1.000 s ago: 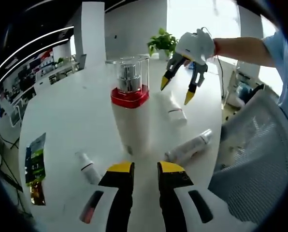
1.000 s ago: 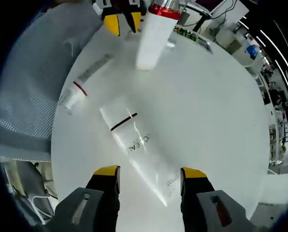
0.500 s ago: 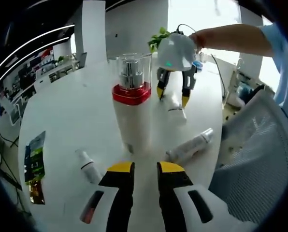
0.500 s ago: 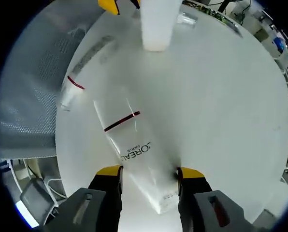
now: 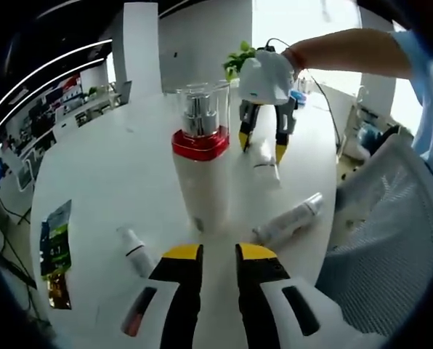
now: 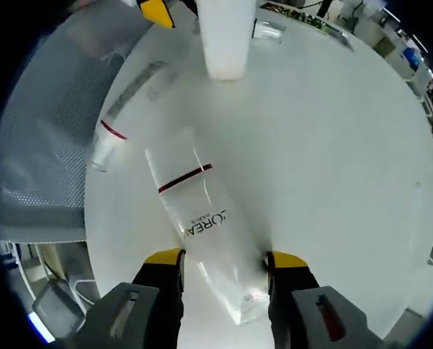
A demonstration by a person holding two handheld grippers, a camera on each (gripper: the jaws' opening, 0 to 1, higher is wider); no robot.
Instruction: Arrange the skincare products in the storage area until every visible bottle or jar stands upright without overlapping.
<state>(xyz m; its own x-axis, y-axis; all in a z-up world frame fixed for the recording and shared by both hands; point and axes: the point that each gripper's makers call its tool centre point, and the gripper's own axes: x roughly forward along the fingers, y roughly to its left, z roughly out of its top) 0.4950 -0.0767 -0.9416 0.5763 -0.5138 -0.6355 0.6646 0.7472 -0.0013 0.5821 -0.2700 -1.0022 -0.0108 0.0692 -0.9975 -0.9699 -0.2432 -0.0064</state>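
Note:
A tall white bottle (image 5: 200, 182) with a red collar and clear cap stands upright on the round white table (image 5: 100, 167), just ahead of my left gripper (image 5: 218, 252), which is open and holds nothing. The bottle's base appears at the top of the right gripper view (image 6: 224, 43). A white L'Oreal tube (image 6: 195, 211) lies flat, and my right gripper (image 6: 226, 259) is open with one jaw on each side of its flat end. From the left gripper view, the right gripper (image 5: 261, 145) points down over that tube (image 5: 264, 166). A slim tube with a red band (image 5: 288, 220) (image 6: 126, 109) lies on its side.
A small white bottle (image 5: 131, 247) lies near the left gripper, and a green packet (image 5: 54, 247) lies at the table's left edge. A white mesh chair (image 5: 391, 218) (image 6: 42, 145) stands close against the table. A potted plant (image 5: 242, 58) sits at the far side.
The right gripper came down from above the table onto the white tube and now straddles it. The left gripper and the upright bottle have stayed put.

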